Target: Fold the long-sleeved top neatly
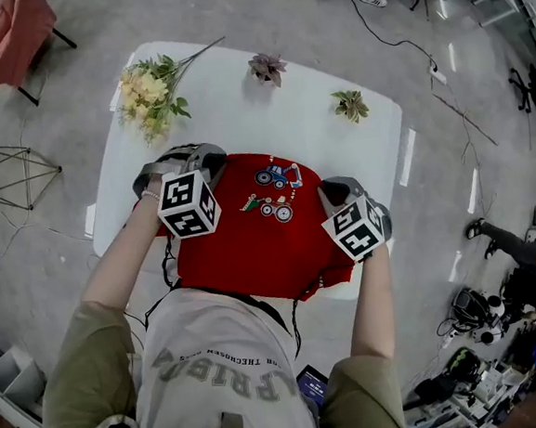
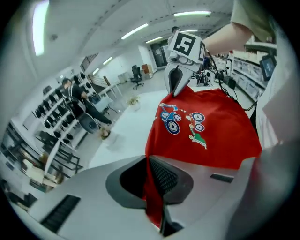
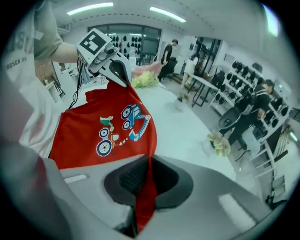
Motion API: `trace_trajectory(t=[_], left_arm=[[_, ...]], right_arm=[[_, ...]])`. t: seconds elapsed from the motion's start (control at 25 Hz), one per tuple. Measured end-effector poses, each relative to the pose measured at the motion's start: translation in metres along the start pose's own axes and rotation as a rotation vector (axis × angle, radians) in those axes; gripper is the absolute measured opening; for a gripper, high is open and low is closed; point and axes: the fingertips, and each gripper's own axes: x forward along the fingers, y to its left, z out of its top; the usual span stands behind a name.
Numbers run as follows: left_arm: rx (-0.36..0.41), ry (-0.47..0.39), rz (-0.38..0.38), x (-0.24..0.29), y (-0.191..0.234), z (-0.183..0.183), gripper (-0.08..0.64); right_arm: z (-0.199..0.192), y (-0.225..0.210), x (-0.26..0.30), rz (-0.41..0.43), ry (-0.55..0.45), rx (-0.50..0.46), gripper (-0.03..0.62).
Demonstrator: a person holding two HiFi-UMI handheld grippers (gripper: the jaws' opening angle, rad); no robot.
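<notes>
Now my left tool (image 1: pixel 181 160) is clamped on the red top (image 1: pixel 252 247). In the left gripper view a fold of red cloth runs down between that tool's 2 jaws, pinched tight with no gap showing. My right tool (image 1: pixel 338 193) is closed the same way on the opposite side of the garment, and the right gripper view shows a strip of cloth squeezed against its ribbed pads (image 3: pixel 131 177). The top is spread between the 2 tools over the near half of the white desk (image 1: pixel 336 137). Its lower part reaches the near edge, just in front of my chest. Its tractor print (image 1: pixel 277 175) faces up, toward the far side of the cloth, between the tools. From each tool's view I can see the other tool across the cloth, biting the same garment. A bunch of pale flowers (image 1: pixel 148 93) lies near the far left corner of the desk. A small purple plant (image 1: pixel 267 67) stands at the far edge and a small green plant (image 1: pixel 351 105) toward the far right corner, all apart from the top.
</notes>
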Motion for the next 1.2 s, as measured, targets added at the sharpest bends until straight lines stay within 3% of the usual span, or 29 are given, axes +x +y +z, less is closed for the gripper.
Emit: trace_trajectory(t=[0.08,0.16,0.28,0.48,0.68,0.76,0.92,1.08,1.2], left_arm=[[0.059,-0.052,0.081,-0.026,-0.007,0.010,0.021],[0.096,-0.076,0.091,-0.050,-0.031,0.011,0.021],[0.103,-0.054,-0.004,-0.070,-0.087,-0.002,0.021],[-0.002,0.042,-0.244,-0.071,-0.184,-0.039,0.021],[-0.021,0.111,-0.263,-0.053,-0.224,-0.063,0.023],[-0.013,0.139,-0.269,-0.052,-0.231,-0.065,0.026],[-0.056,0.146,-0.300,-0.075,-0.218,-0.046,0.131],[-0.079,0.058,-0.232,-0.078,-0.157,-0.013,0.170],[-0.046,0.096,-0.258,-0.051,-0.125,-0.007,0.184]], right_arm=[[0.006,0.011,-0.024,-0.059,-0.058,-0.048,0.021],[0.002,0.035,-0.043,-0.074,-0.089,-0.096,0.021],[-0.018,0.083,-0.057,-0.030,-0.088,-0.143,0.021],[-0.067,0.162,-0.048,0.123,-0.018,-0.129,0.021],[-0.099,0.191,-0.024,0.158,0.055,-0.122,0.021],[-0.102,0.195,-0.022,0.171,0.085,-0.120,0.032],[-0.088,0.198,-0.047,0.268,0.077,-0.066,0.249],[-0.057,0.150,-0.073,0.219,-0.032,0.004,0.249],[-0.048,0.112,-0.061,0.203,-0.006,0.003,0.249]])
